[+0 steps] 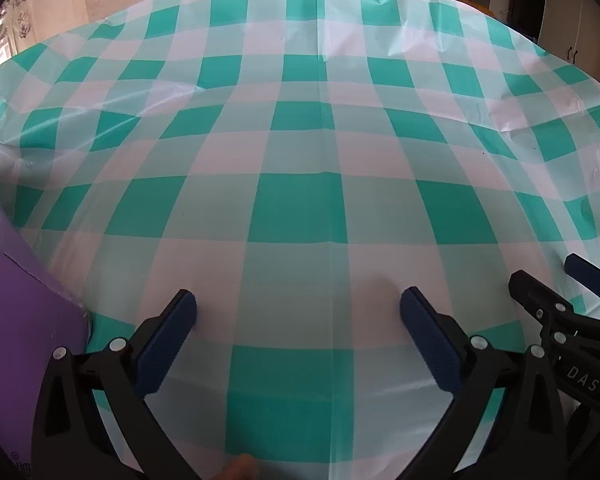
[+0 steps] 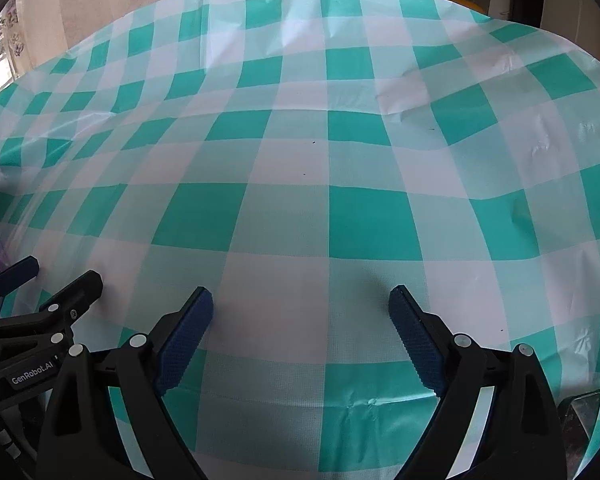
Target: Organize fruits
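No fruit shows in either view. My left gripper is open and empty, low over the green-and-white checked tablecloth. My right gripper is open and empty too, over the same cloth. The two grippers sit side by side: the right one shows at the right edge of the left wrist view, and the left one shows at the left edge of the right wrist view.
A purple box lies at the left, close to my left gripper, with clear plastic wrap at its edge. A dark shiny object sits at the table's near right edge. The cloth is wrinkled at the right. Walls and cabinets stand beyond the table.
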### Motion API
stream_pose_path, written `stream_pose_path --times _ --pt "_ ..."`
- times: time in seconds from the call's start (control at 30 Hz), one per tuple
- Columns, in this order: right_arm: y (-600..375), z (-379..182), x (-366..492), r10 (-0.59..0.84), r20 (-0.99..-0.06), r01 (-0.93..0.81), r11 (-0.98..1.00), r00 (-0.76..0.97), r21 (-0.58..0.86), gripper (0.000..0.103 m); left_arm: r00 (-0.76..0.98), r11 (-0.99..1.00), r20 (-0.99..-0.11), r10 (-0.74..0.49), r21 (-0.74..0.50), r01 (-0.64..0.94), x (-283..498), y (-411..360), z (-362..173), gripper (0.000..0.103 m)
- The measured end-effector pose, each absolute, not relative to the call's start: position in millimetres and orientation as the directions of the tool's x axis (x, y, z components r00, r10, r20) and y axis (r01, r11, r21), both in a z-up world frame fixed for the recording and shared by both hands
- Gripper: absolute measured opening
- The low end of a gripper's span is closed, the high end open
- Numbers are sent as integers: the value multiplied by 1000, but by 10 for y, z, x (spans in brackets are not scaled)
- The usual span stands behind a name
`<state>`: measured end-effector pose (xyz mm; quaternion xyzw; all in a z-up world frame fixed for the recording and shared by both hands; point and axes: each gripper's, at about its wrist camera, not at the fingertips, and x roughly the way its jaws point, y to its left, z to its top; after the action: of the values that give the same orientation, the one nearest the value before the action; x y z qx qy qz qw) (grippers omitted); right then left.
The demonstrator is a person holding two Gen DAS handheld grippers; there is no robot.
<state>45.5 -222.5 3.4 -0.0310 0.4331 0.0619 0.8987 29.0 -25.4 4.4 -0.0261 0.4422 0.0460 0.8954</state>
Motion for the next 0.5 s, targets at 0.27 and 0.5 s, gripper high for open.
stream_pose_path --times 0.27,0.5 --pt "-2223 46 456 83 -783 -135 991 617 -1 87 603 994 -795 61 -4 -106 298 -245 63 102" --pt "-2221 46 456 83 -783 -135 991 617 -1 87 603 994 -795 61 -4 -106 295 -243 61 102"
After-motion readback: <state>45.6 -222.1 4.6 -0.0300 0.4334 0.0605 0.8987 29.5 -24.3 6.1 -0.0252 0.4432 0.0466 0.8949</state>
